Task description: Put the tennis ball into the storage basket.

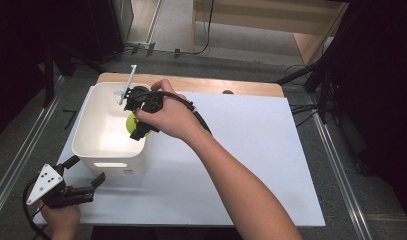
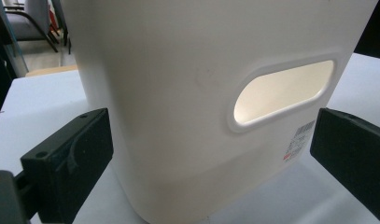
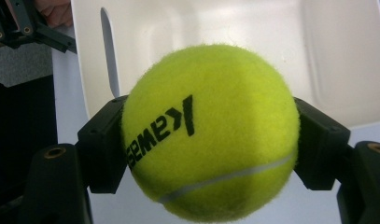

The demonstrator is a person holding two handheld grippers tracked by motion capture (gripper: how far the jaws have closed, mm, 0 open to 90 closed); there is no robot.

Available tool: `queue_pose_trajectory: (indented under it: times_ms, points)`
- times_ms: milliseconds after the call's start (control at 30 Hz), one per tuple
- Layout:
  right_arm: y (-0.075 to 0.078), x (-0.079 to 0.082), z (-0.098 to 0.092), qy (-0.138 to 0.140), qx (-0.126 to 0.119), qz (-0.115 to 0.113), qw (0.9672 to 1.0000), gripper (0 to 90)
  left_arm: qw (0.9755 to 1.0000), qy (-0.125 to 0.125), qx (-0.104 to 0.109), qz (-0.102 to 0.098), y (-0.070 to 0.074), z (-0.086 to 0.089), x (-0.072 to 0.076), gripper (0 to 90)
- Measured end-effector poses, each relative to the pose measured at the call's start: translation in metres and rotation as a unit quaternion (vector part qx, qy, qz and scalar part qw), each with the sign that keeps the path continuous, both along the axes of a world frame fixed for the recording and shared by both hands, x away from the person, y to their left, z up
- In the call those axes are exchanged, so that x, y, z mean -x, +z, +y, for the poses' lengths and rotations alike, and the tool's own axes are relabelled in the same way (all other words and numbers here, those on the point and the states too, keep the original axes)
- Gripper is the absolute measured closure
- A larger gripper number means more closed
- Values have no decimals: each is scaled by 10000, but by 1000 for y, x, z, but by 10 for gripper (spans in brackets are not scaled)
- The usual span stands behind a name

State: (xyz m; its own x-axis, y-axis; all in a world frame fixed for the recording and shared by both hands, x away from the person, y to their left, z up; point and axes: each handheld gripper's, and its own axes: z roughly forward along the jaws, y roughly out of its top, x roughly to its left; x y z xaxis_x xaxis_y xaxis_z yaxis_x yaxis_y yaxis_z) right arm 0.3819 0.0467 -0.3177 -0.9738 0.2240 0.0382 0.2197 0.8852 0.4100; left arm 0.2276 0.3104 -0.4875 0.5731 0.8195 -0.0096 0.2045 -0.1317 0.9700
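Note:
A yellow-green tennis ball (image 3: 208,130) with black lettering sits clamped between the jaws of my right gripper (image 3: 208,147). In the high view the right gripper (image 1: 139,125) holds the ball (image 1: 132,121) just over the right rim of a white plastic bin (image 1: 93,145), above its inside. My left gripper (image 1: 85,170) stands open near the table's front left corner, its jaws pointing at the bin's near wall. In the left gripper view the two pads (image 2: 71,168) flank the bin's wall (image 2: 178,116) and its oval handle hole (image 2: 283,91), without touching it.
The bin stands on a white board (image 1: 251,155) laid over a wooden table (image 1: 216,85). A white rod (image 1: 129,82) sticks up by the bin's far edge. Grey floor and metal rails run along both sides; dark stands rise at the back.

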Motion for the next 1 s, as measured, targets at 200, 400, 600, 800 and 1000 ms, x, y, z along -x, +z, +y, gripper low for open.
queue_pose_trajectory:
  times_ms: [200, 400, 600, 800, 1000]
  points:
    - [-5, 1, 10, 82, -1, -6, 10000, 233, 10000, -7, 14, 13, 0, 0, 0, 0]
    - [-8, 1, 16, 112, 4, 7, 9999, 233, 10000, -9, -4, 24, 0, 0, 0, 0]
    - [-14, 3, 23, 132, 11, 28, 9999, 233, 10000, -9, 41, 11, 0, 0, 0, 0]
    - [-22, 4, 29, 250, 160, -43, 9996, 233, 10000, 0, 62, 12, 0, 0, 0, 0]
    - [-35, 7, 31, 203, 258, -136, 9994, 233, 10000, 9, 11, 4, 0, 0, 0, 0]
